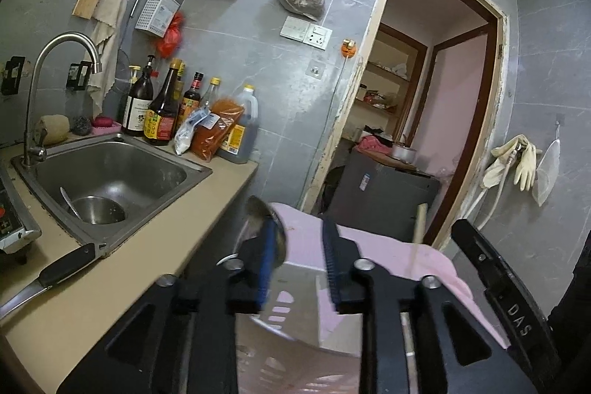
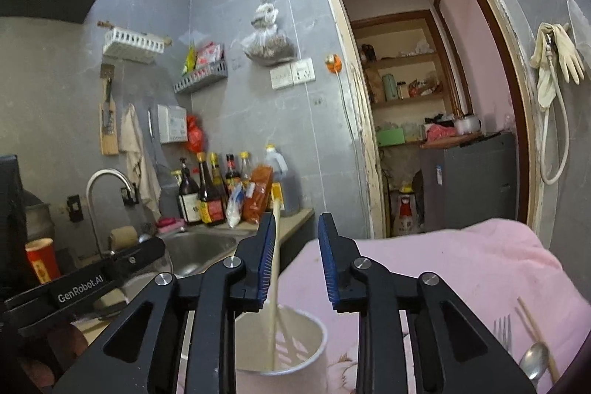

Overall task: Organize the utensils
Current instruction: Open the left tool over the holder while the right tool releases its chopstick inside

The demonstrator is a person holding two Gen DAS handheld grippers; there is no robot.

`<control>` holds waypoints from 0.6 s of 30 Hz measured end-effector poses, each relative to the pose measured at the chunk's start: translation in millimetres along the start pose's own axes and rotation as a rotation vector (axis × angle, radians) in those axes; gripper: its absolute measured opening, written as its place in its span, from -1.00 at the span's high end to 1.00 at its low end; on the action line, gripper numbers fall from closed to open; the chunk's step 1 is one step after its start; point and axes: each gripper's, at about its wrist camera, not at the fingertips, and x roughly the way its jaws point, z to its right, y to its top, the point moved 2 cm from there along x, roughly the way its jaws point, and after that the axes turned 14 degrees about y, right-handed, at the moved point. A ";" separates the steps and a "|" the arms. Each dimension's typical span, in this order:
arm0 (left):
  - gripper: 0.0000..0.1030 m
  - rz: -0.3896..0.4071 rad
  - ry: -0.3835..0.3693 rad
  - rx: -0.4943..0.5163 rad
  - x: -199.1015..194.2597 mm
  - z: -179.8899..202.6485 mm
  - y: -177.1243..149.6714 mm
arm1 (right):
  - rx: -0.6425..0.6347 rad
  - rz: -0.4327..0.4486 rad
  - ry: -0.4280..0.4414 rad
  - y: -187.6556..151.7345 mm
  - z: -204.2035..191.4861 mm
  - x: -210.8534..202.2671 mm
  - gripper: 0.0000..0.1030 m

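Both ribbed blue-padded grippers point(image 1: 299, 257) point(image 2: 297, 257) gape over the round perforated holder point(image 2: 295, 338)

A white plastic utensil holder point(image 2: 295, 338), a perforated cup, stands on a pink cloth. A pale cream chopstick point(image 2: 275, 268) leans inside it, tip at the bottom. A metal ladle point(image 1: 264, 228) with a round bowl also rises from the holder. Further right on the cloth lie a steel fork point(image 2: 503, 331), a steel spoon point(image 2: 533, 359) and a wooden chopstick point(image 2: 535, 335).

1 fork point(image 2: 503, 331), 1 spoon point(image 2: 534, 360), 1 cup point(image 2: 295, 338)
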 end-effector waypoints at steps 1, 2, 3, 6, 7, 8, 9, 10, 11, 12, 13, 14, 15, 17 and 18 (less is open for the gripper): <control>0.39 -0.004 0.000 0.002 -1.3 1.6 1.7 | -0.002 0.009 -0.002 3.5 1.3 -4.1 0.44; 0.34 -0.007 -0.003 0.003 -3.6 4.3 3.6 | -0.003 0.018 -0.005 7.1 3.1 -8.4 0.35; 0.26 -0.006 -0.006 0.006 -6.1 7.2 5.3 | -0.004 0.030 -0.010 12.3 6.3 -15.2 0.29; 0.04 0.022 -0.007 0.040 -18.5 22.2 9.5 | -0.026 0.053 -0.034 24.1 16.1 -34.3 0.03; -0.01 0.035 -0.006 0.054 -22.4 27.6 10.7 | -0.034 0.059 -0.048 27.8 20.8 -41.4 -0.02; -0.11 0.054 -0.002 0.075 -27.9 35.1 11.9 | -0.043 0.065 -0.067 31.7 26.2 -48.7 -0.16; -0.20 0.067 -0.003 0.089 -32.0 41.1 12.2 | -0.050 0.070 -0.085 35.4 31.0 -54.4 -0.24; -0.25 0.082 -0.008 0.099 -37.5 48.7 12.8 | -0.056 0.080 -0.106 39.0 38.5 -64.4 -0.40; -0.35 0.091 -0.017 0.102 -41.2 53.9 13.1 | -0.058 0.084 -0.116 40.7 42.4 -69.1 -0.44; -0.44 0.098 -0.035 0.103 -45.3 60.4 13.3 | -0.063 0.089 -0.133 43.4 48.0 -76.2 -0.46; -0.48 0.100 -0.048 0.104 -47.5 65.9 13.4 | -0.072 0.094 -0.153 46.5 53.9 -84.1 -0.48; -0.53 0.101 -0.064 0.108 -50.7 73.4 12.9 | -0.076 0.096 -0.165 48.7 58.2 -89.6 -0.53; -0.57 0.101 -0.078 0.112 -53.4 79.7 11.9 | -0.082 0.096 -0.183 51.1 64.8 -98.0 -0.56; -0.65 0.097 -0.108 0.131 -57.6 94.9 8.9 | -0.095 0.092 -0.207 53.0 72.7 -110.4 -0.66; -0.73 0.094 -0.120 0.140 -58.8 101.7 6.8 | -0.104 0.087 -0.216 53.6 76.2 -115.9 -0.68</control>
